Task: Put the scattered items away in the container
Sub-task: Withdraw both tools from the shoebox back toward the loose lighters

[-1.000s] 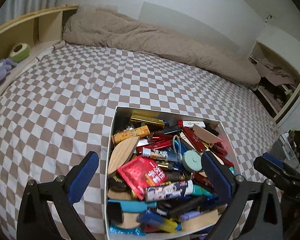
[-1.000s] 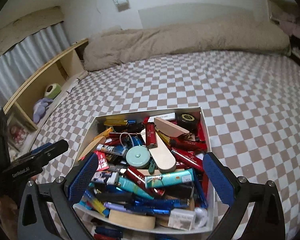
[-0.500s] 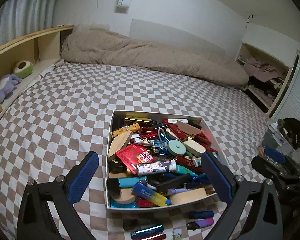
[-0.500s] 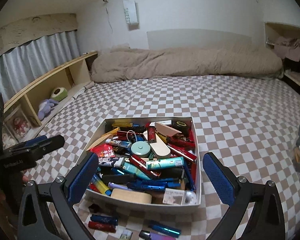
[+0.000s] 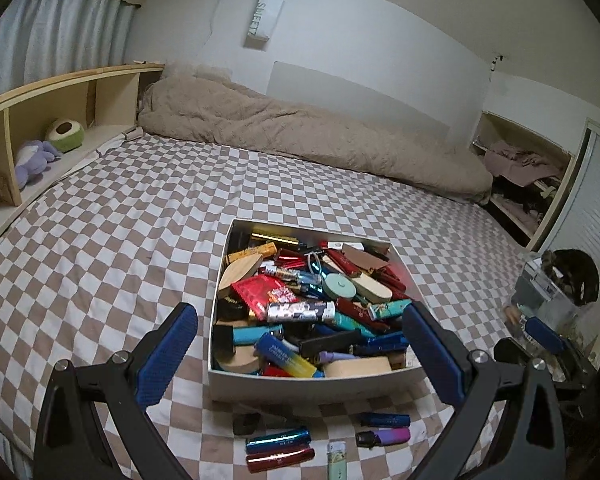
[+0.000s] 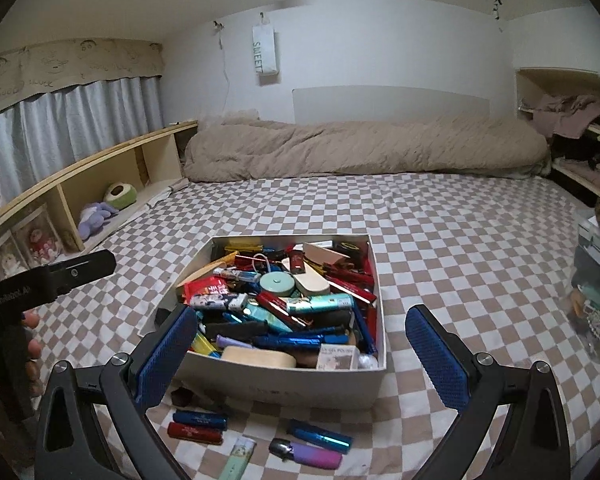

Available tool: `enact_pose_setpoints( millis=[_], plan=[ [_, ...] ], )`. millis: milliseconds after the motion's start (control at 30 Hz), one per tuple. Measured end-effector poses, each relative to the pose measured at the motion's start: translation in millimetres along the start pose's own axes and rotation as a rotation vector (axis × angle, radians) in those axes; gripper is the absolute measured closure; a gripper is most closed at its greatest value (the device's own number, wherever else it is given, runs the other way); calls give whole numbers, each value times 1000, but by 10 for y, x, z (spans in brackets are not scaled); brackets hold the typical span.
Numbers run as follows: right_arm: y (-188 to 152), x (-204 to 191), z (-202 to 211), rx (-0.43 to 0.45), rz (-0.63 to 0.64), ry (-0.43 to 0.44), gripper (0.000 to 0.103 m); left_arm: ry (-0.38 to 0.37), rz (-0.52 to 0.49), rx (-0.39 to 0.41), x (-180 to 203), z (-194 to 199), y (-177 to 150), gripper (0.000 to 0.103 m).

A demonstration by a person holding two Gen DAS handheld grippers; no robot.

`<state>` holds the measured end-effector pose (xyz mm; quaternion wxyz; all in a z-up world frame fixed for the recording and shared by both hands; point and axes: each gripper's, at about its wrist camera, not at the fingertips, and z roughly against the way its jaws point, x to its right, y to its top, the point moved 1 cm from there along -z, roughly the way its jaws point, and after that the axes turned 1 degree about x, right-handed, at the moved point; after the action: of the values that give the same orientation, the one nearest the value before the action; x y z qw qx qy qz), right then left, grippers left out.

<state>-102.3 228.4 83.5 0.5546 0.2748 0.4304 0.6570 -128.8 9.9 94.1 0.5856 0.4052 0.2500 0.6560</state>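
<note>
A white box (image 5: pixel 300 387) (image 6: pixel 284 386), heaped with lighters and small packets, sits on the checkered bed. In front of it lie loose items: a blue lighter (image 5: pixel 278 439) (image 6: pixel 199 420), a red lighter (image 5: pixel 280 459) (image 6: pixel 195 433), a pale green lighter (image 5: pixel 337 460) (image 6: pixel 238 460), a dark blue lighter (image 5: pixel 384 420) (image 6: pixel 319 436), a purple lighter (image 5: pixel 383 437) (image 6: pixel 306 455) and a small black piece (image 5: pixel 246 423) (image 6: pixel 181 397). My left gripper (image 5: pixel 300 354) and right gripper (image 6: pixel 302 354) both hang open above the box's near edge, holding nothing.
A beige duvet (image 5: pixel 300 136) lies rolled along the far side of the bed. A wooden shelf (image 5: pixel 52 120) with plush toys runs along the left. A clear bin (image 6: pixel 598 292) stands off the bed's right side. A hand (image 6: pixel 30 344) holds the left tool.
Both grippers have pulled back and up from the box. The loose lighters in front of it have come into view, and more of the room shows.
</note>
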Motion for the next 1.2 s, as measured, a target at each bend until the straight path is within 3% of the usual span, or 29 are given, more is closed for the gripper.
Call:
enact_pose_setpoints(
  millis=[667,1200],
  plan=[
    [-776,105,-110,-41,-37,-55,0,73,-87,5,-120,-60,-699,0],
    [-1471,106,-451,-200,-37,-109,0,122,-113,-145,-235,-426,-1462,0]
  ],
)
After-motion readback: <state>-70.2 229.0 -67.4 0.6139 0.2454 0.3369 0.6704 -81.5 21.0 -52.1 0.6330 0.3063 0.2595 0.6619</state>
